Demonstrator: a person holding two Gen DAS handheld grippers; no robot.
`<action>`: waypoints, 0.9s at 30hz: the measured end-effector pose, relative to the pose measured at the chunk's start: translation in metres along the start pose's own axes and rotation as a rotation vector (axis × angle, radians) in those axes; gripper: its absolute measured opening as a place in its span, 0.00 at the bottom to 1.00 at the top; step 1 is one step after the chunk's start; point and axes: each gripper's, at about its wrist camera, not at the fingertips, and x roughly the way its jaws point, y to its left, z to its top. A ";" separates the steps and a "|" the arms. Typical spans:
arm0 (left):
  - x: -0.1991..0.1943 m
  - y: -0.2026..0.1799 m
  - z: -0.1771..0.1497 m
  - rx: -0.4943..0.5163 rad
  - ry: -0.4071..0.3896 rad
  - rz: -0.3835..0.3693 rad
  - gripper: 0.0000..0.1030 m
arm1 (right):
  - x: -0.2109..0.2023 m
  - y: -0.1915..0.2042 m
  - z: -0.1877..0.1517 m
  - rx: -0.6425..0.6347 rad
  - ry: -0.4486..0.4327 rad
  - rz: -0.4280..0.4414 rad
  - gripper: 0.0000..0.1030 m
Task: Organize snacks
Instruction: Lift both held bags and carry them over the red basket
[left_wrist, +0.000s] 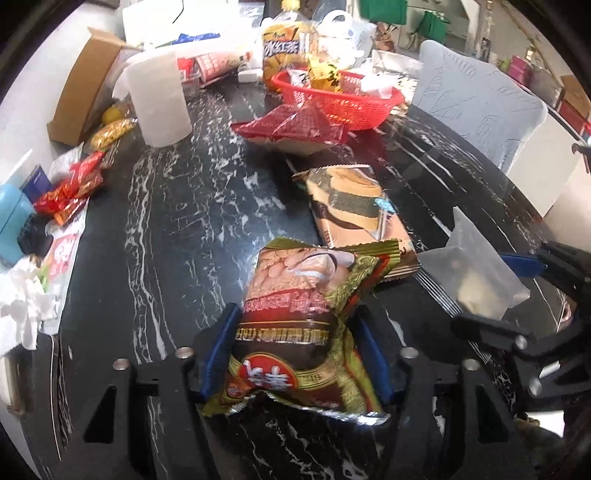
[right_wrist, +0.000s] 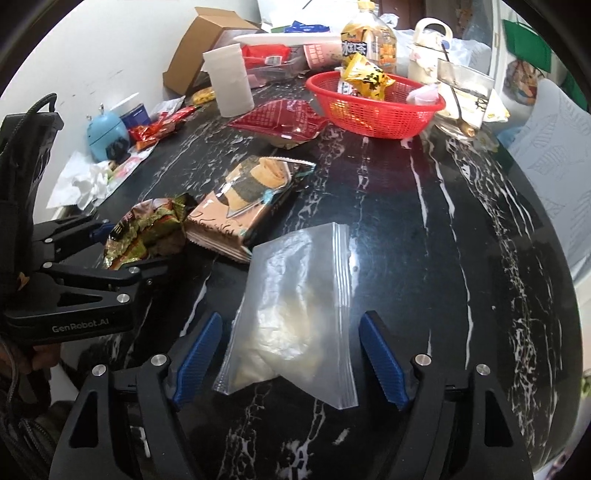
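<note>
Black marble table (right_wrist: 424, 229), cluttered along the far edge: cardboard box (right_wrist: 199, 44), white cup (right_wrist: 231, 79), red basket (right_wrist: 373, 107) already holding a yellow snack pack (right_wrist: 365, 75). Left gripper (left_wrist: 295, 354) has both blue pads pressed into a crumpled peanut packet (left_wrist: 299, 325), with a seaweed-roll pack (left_wrist: 354, 206) flat on the table just beyond it. Right gripper (right_wrist: 290, 354): jaws apart, straddling a clear zip bag (right_wrist: 295, 314) without touching it, well short of the basket.
</note>
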 end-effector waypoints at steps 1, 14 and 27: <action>-0.001 -0.001 0.000 0.006 -0.005 0.006 0.53 | 0.000 0.001 0.000 -0.008 -0.003 -0.017 0.62; -0.007 -0.004 -0.002 -0.002 -0.008 -0.066 0.49 | -0.004 -0.004 -0.004 0.022 -0.038 0.020 0.41; -0.017 -0.023 -0.003 0.009 -0.008 -0.164 0.46 | -0.019 -0.009 -0.018 0.088 -0.074 0.069 0.39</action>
